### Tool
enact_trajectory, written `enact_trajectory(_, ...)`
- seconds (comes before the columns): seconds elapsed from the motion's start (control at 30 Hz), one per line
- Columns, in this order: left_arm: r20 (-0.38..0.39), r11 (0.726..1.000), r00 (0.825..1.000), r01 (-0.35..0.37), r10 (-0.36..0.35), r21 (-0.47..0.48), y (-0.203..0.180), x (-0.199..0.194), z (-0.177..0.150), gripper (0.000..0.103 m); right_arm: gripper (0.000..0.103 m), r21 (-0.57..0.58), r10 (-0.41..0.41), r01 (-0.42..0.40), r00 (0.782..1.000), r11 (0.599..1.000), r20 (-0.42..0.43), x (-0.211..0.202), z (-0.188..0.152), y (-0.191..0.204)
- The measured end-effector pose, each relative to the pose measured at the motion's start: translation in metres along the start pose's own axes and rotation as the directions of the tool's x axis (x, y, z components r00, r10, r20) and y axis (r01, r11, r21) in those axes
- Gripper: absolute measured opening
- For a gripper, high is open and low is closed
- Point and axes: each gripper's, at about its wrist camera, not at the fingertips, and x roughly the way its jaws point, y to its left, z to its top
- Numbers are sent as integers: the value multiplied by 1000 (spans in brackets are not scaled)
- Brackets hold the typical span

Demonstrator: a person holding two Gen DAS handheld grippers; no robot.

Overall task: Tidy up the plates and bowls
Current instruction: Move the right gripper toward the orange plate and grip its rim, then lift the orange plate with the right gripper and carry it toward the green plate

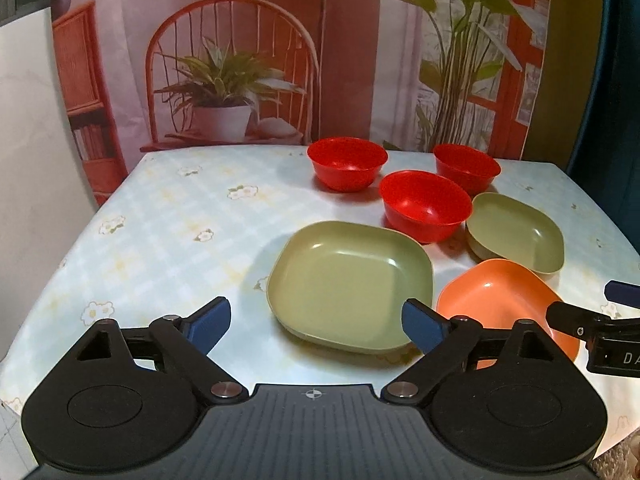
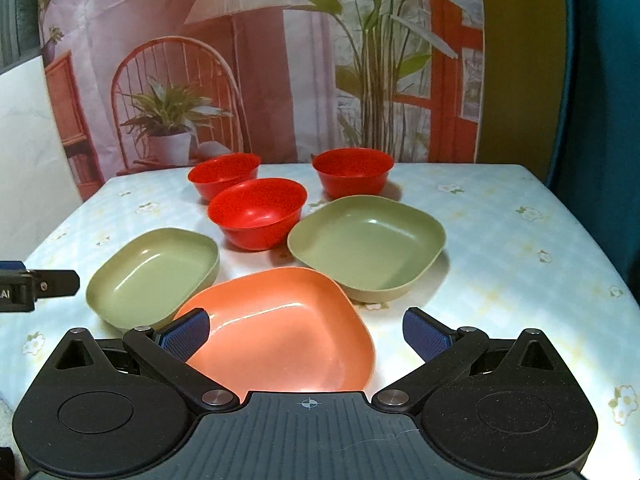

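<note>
The worktop [image 2: 500, 240] is covered with a pale blue checked cloth [image 1: 168, 240] dotted with small white flowers. Six dishes are set on it, all the right way up. Three red bowls are placed toward the far edge: a far left bowl [image 2: 224, 175], a far right bowl [image 2: 353, 176], and a middle bowl [image 2: 257, 212] a bit nearer, between them. Three square plates are laid closer in. A green plate [image 2: 154, 276] is seen on the left and another green plate [image 2: 366, 246] on the right. An orange plate [image 2: 280, 332] is set nearest, in front of the two green ones.
</note>
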Motion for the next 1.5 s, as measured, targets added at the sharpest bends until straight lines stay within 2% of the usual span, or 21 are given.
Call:
enact_trajectory(0.17, -21, 999, 999, 30, -31, -20, 0, 3, -1, 88, 102, -2, 13, -13, 1000, 1000, 3, 0, 0, 0)
enact_trajectory(0.33, -82, 997, 994, 70, -69, 11, -12, 14, -6, 74, 92, 13, -11, 11, 1000, 1000, -24, 7, -4, -7)
enact_trajectory(0.4, -118, 995, 988, 103, -101, 11, -16, 20, -9, 63, 87, 8, -23, 24, 999, 1000, -40, 13, -6, -8)
enact_trajectory(0.5, -169, 987, 973, 162, -156, 19, -21, 31, -9, 51, 80, -30, -29, 27, 998, 999, -48, 22, -8, -7)
enact_trajectory(0.6, -216, 974, 952, 225, -215, 22, -31, 41, -5, 46, 70, -60, -49, 46, 997, 997, -54, 32, -5, -11)
enact_trajectory(0.77, -272, 949, 910, 314, -313, -39, -45, 55, -4, 44, 61, -64, -44, 39, 996, 997, -78, 47, 0, -25)
enact_trajectory(0.87, -282, 942, 900, 330, -331, -54, -53, 61, -3, 43, 58, -51, -37, 32, 995, 998, -93, 54, 0, -32)
enact_trajectory(0.93, -290, 937, 893, 343, -345, -60, -59, 67, -3, 43, 52, -43, -26, 21, 994, 999, -106, 57, -1, -36)
enact_trajectory(1.0, -302, 931, 882, 358, -360, -64, -63, 71, -4, 33, 49, -38, -14, 10, 993, 999, -119, 61, -2, -38)
enact_trajectory(1.07, -322, 927, 870, 367, -372, -79, -67, 79, -7, 29, 45, -33, -2, -3, 991, 999, -131, 62, -4, -40)
enact_trajectory(1.17, -337, 925, 863, 367, -378, -96, -67, 85, -10, 28, 40, -26, 17, -21, 989, 999, -144, 63, -7, -40)
enact_trajectory(1.3, -333, 921, 859, 371, -389, -119, -68, 93, -12, 17, 40, -11, 39, -41, 986, 999, -160, 63, -12, -38)
enact_trajectory(1.33, -330, 916, 855, 379, -401, -130, -67, 94, -13, 17, 40, -10, 50, -52, 986, 999, -161, 63, -13, -37)
enact_trajectory(1.5, -322, 918, 860, 377, -396, -122, -68, 93, -13, 17, 36, -33, 49, -55, 986, 998, -158, 57, -12, -32)
